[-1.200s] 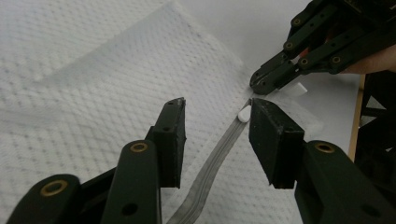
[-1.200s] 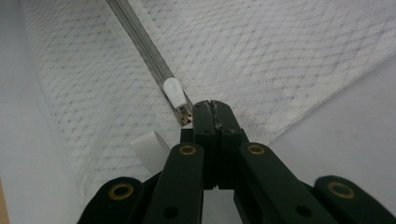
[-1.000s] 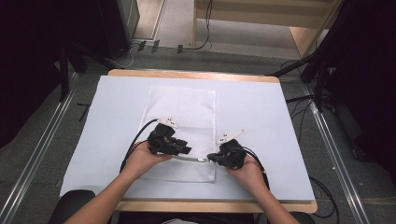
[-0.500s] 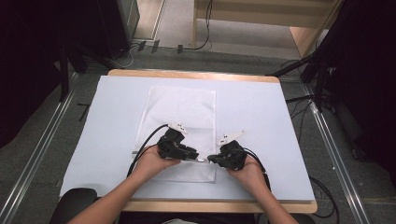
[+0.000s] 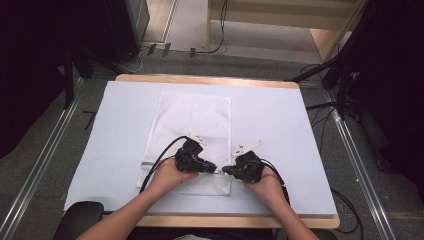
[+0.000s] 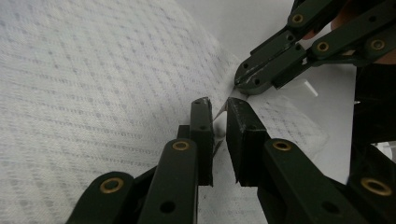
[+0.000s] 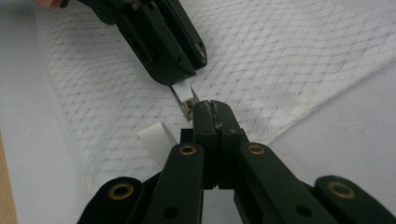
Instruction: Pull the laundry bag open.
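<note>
One white mesh bag lies flat on the white table cover, its long sides running away from the person. Wide bare cover lies to the left, right and far side of the bag; its near edge sits close to the table's front rim, where both forearms come in.

Two grippers work at the bag's near right corner, tips almost meeting. The right gripper has its jaws pressed fully together on the edge of the bag there, with fabric pinched between them as the left gripper view shows it. The left gripper, just left of that corner, has its jaws narrowly apart; they have just been closing, and a small white zipper pull sits between them. Whether the pads already press on the pull is hard to tell, since a thin gap appears on either side.

One small ribbed white tab lies on the bag beside the right gripper.
</note>
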Demonstrator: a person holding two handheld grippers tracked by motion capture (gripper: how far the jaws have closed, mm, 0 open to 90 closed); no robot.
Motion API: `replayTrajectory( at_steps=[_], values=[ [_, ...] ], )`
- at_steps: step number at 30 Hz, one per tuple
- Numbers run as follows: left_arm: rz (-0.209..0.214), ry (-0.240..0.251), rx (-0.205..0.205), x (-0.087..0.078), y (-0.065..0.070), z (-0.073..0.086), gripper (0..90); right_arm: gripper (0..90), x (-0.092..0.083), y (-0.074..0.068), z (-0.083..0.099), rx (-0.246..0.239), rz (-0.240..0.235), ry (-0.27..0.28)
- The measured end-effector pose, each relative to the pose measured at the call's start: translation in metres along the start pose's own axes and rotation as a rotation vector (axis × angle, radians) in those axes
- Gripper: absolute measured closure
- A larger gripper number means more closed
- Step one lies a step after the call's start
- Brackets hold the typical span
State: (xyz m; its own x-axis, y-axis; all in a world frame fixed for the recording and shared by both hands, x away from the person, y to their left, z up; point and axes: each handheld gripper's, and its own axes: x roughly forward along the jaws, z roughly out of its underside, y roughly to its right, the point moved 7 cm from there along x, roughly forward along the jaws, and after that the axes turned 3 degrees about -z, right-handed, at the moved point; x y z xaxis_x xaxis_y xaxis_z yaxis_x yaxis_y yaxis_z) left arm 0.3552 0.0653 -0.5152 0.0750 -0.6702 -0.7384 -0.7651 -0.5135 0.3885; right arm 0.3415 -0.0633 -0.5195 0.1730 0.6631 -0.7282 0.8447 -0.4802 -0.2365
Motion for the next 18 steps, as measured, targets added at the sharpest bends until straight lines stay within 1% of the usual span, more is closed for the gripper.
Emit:
replayTrajectory(
  at_steps=[3, 5, 7, 8, 9, 12, 14, 17, 18],
  values=[
    [0.012, 0.001, -0.01, 0.0017, 0.0015, 0.0009, 81.4, 90.0, 0.0, -0.0001, 0.0, -0.001, 0.001, 0.0],
    [0.029, 0.004, -0.015, 0.002, 0.0037, 0.0006, 81.5, 90.0, -0.0001, 0.0001, 0.0001, -0.002, 0.0, 0.0],
    [0.035, 0.007, -0.015, 0.0025, 0.005, 0.0003, 81.7, 90.0, -0.0001, 0.0002, 0.0001, -0.002, 0.0, 0.001],
    [0.031, 0.005, -0.01, 0.003, 0.006, 0.0004, 81.8, 90.0, -0.0001, 0.0002, 0.0001, -0.001, 0.0, 0.001],
    [0.037, -0.007, -0.002, 0.0048, 0.0081, 0.0016, 81.9, 90.0, -0.0001, 0.0002, 0.0001, -0.003, 0.001, 0.001],
    [0.031, -0.013, 0.01, 0.0069, 0.0098, 0.0028, 81.8, 90.0, -0.0001, 0.0001, 0.0002, -0.003, 0.001, 0.001],
    [0.033, -0.009, 0.011, 0.0077, 0.0103, 0.0026, 82.5, 90.0, 0.0, 0.0, 0.0001, -0.004, 0.002, 0.002],
    [0.025, -0.005, 0.002, 0.0087, 0.0096, 0.0021, 84.0, 90.0, -0.0001, 0.0, 0.0003, -0.008, 0.003, 0.003],
    [0.024, -0.006, 0.004, 0.0087, 0.0095, 0.002, 85.8, 90.0, -0.0002, -0.0001, 0.0005, -0.008, 0.003, 0.003]
  ],
)
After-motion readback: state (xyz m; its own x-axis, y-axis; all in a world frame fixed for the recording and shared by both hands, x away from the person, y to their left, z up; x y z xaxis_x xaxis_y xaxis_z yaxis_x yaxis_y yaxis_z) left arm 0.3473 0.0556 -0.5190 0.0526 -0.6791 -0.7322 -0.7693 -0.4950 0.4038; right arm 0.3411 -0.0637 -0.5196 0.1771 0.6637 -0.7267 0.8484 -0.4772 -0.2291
